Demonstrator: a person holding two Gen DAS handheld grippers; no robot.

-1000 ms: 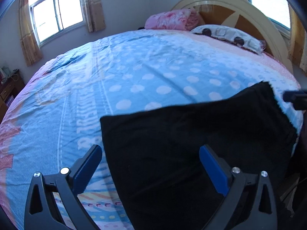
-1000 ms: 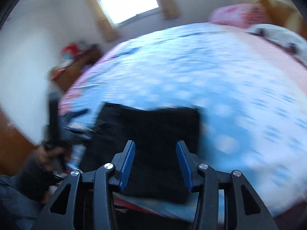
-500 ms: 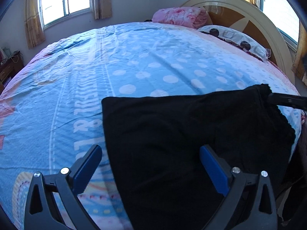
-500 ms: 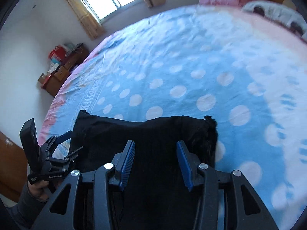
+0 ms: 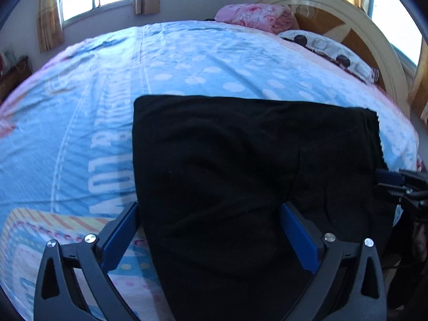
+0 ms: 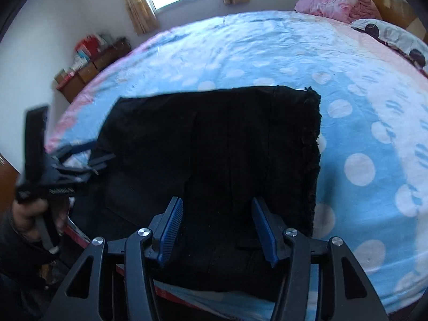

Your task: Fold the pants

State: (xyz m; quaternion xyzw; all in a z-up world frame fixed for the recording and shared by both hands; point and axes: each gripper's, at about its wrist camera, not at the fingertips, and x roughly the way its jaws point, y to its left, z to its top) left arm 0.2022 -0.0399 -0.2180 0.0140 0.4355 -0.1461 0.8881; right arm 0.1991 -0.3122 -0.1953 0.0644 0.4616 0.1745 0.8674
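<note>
The black pants [image 5: 240,165] lie folded in a rough rectangle on the near edge of the bed and hang over it; they also show in the right wrist view [image 6: 219,147]. My left gripper [image 5: 208,230] is open and empty, held over the pants' near left part, its left finger over the sheet. My right gripper [image 6: 218,224] is open and empty above the pants' near right part. The right gripper shows at the right edge of the left wrist view [image 5: 401,184]; the left gripper shows at the left of the right wrist view [image 6: 67,168].
The bed [image 5: 133,67] has a blue sheet with white dots. A pink bundle [image 5: 256,17] and a spotted pillow [image 5: 329,50] lie by the wooden headboard [image 5: 361,26]. A low wooden cabinet [image 6: 88,69] stands by the far wall under the window.
Both grippers have come closer and lower over the pants, which now fill more of each view. The right gripper has swung from the pants' far right corner back to the near edge.
</note>
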